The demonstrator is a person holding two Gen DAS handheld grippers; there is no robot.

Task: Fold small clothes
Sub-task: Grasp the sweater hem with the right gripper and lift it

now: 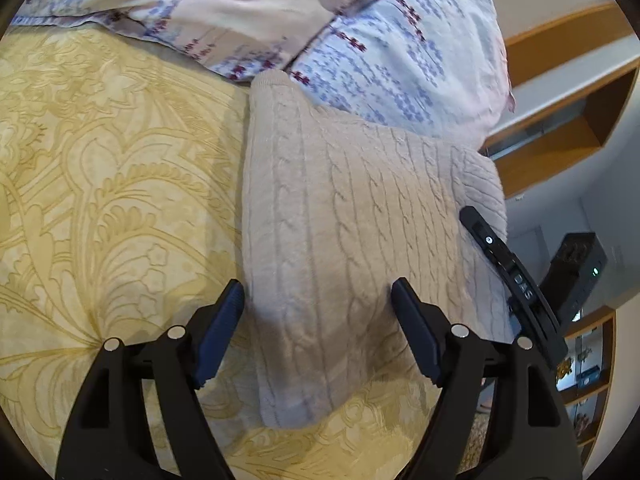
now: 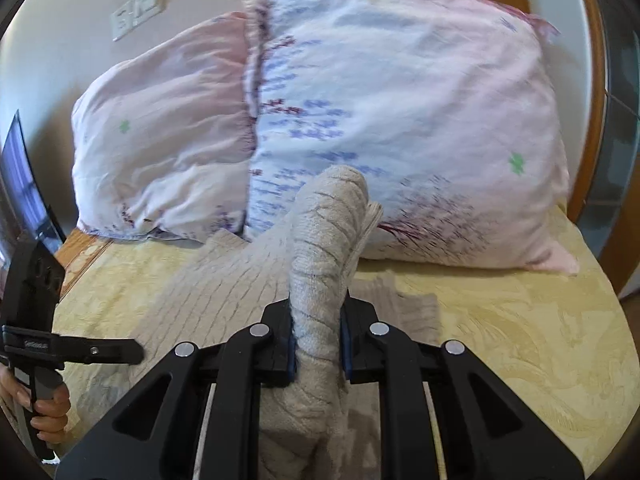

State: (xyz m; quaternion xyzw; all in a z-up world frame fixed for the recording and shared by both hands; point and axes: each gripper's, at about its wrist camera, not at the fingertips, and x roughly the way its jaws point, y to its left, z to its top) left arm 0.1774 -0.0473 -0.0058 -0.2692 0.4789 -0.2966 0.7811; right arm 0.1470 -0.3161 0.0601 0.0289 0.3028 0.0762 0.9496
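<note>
Pillows (image 2: 360, 120) crowd the sweater's (image 1: 340, 220) far edge; right gripper (image 2: 318, 340) clamps a raised fold; left gripper (image 1: 318, 332) wide, sweater between.

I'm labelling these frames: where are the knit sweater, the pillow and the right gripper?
knit sweater (image 1: 340, 208), left wrist view, middle of its cable-knit panel
pillow (image 2: 400, 80), right wrist view, upper face
right gripper (image 2: 318, 344), right wrist view, between its jaws

Both views are bright with soft, even daylight. The fingers (image 1: 414, 332) cast a faint shadow onto the knit sweater (image 1: 352, 216) and the bed (image 1: 100, 184). Strong fisheye curvature bends straight edges, and dark corners frame each circular picture. The pillow (image 2: 400, 100) print is smeared by motion blur in the right wrist view; the shelves (image 1: 560, 120) look slightly soft.
</note>
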